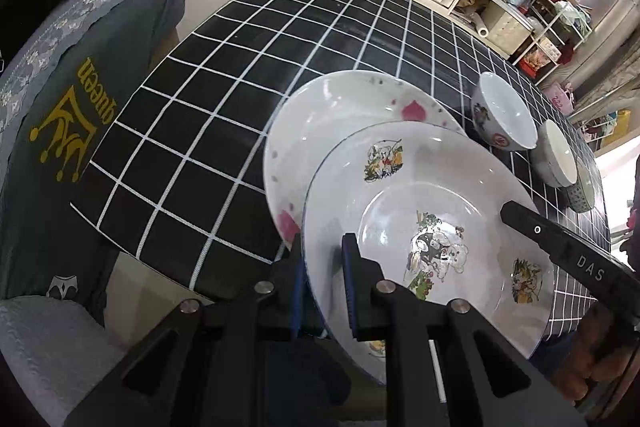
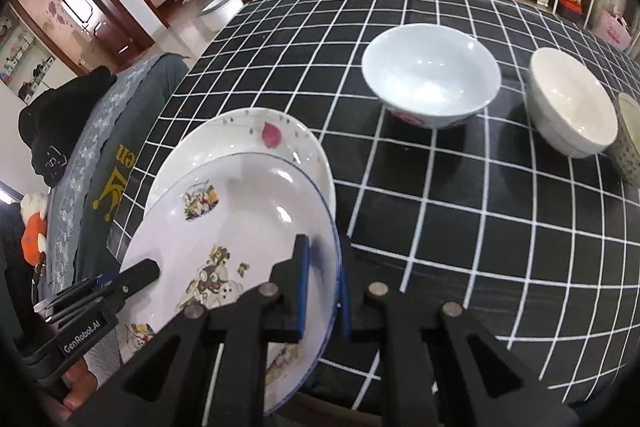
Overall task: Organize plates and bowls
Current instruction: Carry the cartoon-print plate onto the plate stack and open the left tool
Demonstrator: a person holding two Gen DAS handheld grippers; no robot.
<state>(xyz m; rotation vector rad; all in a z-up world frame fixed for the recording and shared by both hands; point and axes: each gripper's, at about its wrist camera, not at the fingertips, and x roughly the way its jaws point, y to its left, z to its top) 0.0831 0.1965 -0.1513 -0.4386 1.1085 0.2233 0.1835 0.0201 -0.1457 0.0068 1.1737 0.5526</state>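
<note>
Both grippers clamp the cartoon plate (image 1: 432,187): left gripper (image 1: 322,291) on its left rim, right gripper (image 2: 322,287) opposite. The flowered plate (image 2: 240,135) lies just beyond both fingers, partly beneath it.

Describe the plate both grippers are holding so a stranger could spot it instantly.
On the black grid-patterned tablecloth, two plates overlap at the near edge. The cartoon plate is the upper one, over the pink-petal plate. It alone has a thin blue rim and animal pictures, and is pinched by the left gripper and right gripper.
</note>
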